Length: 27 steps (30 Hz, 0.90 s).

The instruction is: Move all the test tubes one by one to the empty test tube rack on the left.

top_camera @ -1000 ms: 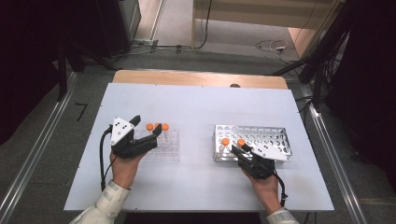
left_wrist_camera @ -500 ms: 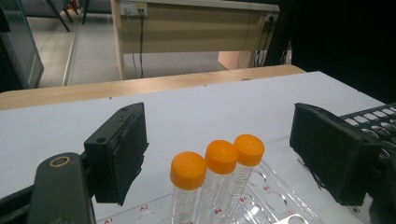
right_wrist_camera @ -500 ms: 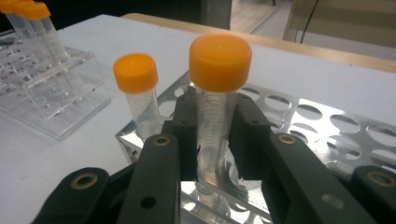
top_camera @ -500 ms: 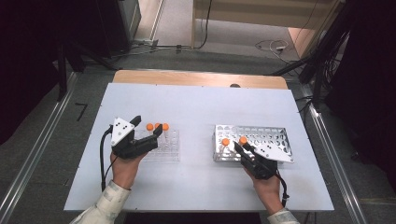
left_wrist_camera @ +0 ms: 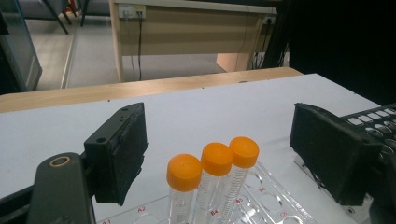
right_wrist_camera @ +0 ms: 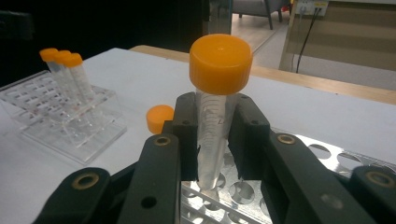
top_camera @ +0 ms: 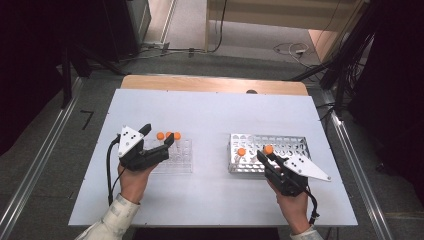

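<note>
A clear plastic rack at the left holds three orange-capped tubes in a row. My left gripper stands open around them; in the left gripper view the three tubes rise between its spread jaws, touching neither. At the right stands a metal rack with one capped tube in its near left part. My right gripper is shut on another orange-capped tube, upright, with its tip just above a hole of the metal rack.
The white table has free room in the middle and at the back. A wooden edge runs along its far side. Cables trail from both grippers toward the person's hands at the front.
My right gripper has carried its tube a little to the right over the metal rack. The left gripper has stayed where it was.
</note>
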Tool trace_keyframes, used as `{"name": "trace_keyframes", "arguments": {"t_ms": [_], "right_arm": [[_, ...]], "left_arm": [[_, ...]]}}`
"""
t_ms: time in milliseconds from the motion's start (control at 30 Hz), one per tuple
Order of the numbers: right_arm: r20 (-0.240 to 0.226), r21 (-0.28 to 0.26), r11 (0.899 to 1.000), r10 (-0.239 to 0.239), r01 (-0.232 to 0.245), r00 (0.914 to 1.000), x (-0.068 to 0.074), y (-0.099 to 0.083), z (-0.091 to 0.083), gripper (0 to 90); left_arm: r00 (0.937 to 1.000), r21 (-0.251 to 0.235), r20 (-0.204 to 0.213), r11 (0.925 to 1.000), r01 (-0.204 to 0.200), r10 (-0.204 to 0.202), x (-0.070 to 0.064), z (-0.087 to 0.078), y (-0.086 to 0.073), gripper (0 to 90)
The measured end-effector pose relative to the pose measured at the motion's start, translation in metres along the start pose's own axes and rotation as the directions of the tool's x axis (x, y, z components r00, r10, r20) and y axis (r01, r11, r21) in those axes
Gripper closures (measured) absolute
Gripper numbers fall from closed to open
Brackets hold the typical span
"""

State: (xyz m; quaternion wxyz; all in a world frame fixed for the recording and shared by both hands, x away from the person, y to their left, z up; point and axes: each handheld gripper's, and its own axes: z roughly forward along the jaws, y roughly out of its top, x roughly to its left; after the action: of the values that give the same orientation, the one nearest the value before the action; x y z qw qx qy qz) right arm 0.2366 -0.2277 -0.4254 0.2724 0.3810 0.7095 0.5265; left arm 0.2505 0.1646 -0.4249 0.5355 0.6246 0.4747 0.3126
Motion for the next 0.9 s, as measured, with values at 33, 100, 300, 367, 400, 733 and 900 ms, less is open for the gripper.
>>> {"name": "trace_keyframes", "arguments": {"t_ms": [33,100,300,367,400,733,900], "right_arm": [[-0.003,0.0,1.0,0.004,-0.004,1.0,0.001,0.001,-0.002,71.9],[-0.013,-0.003,1.0,0.006,-0.006,0.9999,0.002,0.002,-0.007,71.9],[-0.046,0.007,1.0,0.0,0.0,0.9989,0.007,0.0,-0.015,71.9],[-0.057,0.013,1.0,-0.002,0.002,0.9984,0.01,-0.001,-0.016,72.0],[-0.065,0.016,1.0,-0.003,0.004,0.9979,0.011,-0.002,-0.017,72.0],[-0.097,0.045,0.999,-0.017,0.021,0.9951,0.02,-0.007,-0.013,71.9],[-0.12,0.065,0.997,-0.026,0.034,0.9925,0.026,-0.011,-0.008,72.0]], "left_arm": [[1.0,0.0,0.001,1.0,0.0,0.0,0.0,0.0,0.0,18.7],[1.0,-0.002,0.002,1.0,-0.001,0.001,-0.001,-0.001,0.0,18.7],[1.0,-0.008,0.009,1.0,-0.004,0.004,-0.003,-0.003,0.002,18.7],[0.9999,-0.012,0.015,0.9999,-0.004,0.005,-0.005,-0.004,0.002,18.7],[0.9998,-0.012,0.018,0.9999,-0.007,0.007,-0.005,-0.004,0.002,18.7],[0.9987,-0.012,0.048,0.9998,-0.018,0.018,-0.013,-0.006,0.003,18.7],[0.9966,-0.005,0.077,0.9996,-0.028,0.028,-0.021,-0.005,0.002,19.0]]}}
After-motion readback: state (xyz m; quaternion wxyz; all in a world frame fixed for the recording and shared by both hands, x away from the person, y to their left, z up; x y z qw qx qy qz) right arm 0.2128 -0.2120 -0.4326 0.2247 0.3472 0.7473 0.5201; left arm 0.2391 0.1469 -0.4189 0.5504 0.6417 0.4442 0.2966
